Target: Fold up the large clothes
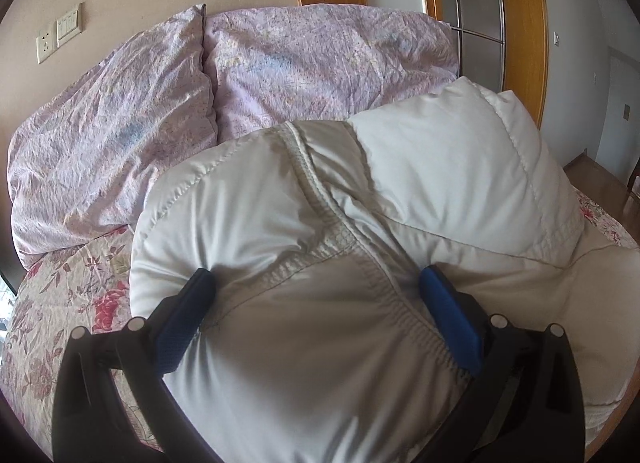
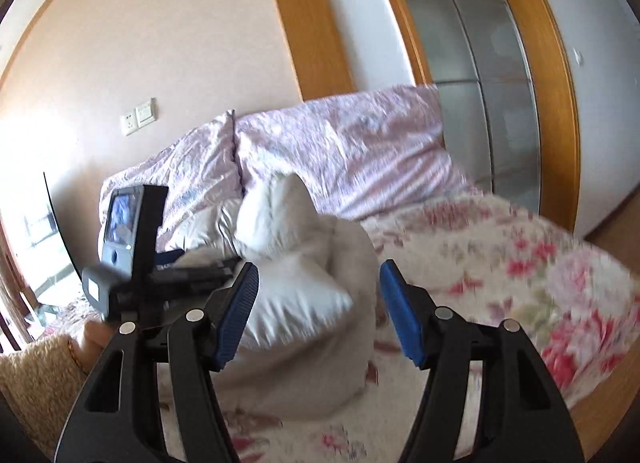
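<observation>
The white puffer jacket (image 1: pixel 304 263) lies bunched in a thick bundle on the bed (image 2: pixel 500 263), over the flowered bedspread and toward the bed's left side as the right wrist view shows it. In the left wrist view its quilted panels and a ribbed seam fill most of the frame. The left gripper (image 1: pixel 316 315) has a fat fold of the jacket between its blue pads (image 1: pixel 448 323), which press into the padding on both sides, so it is pinching the jacket.

The right gripper (image 2: pixel 318 311) hangs above the bedspread with its jaws spread; the jacket shows behind the gap, but the pads touch nothing. That view is smeared by motion.

Along the head of the bed a crumpled lilac duvet (image 1: pixel 160 123) is heaped against the wall, its front edge just beside the far side of the jacket. A socket and switch plate (image 1: pixel 60 37) sits on the beige wall above the bed's left corner. To the right stand a wooden door frame (image 1: pixel 524 43) and a frosted glass door (image 1: pixel 476 15), with wooden floor past the bed's right edge.

In the right wrist view the left gripper's camera unit (image 2: pixel 120 231) and a hand (image 2: pixel 96 343) in a fuzzy beige sleeve (image 2: pixel 36 379) sit at the left. No writing or label can be read anywhere.
</observation>
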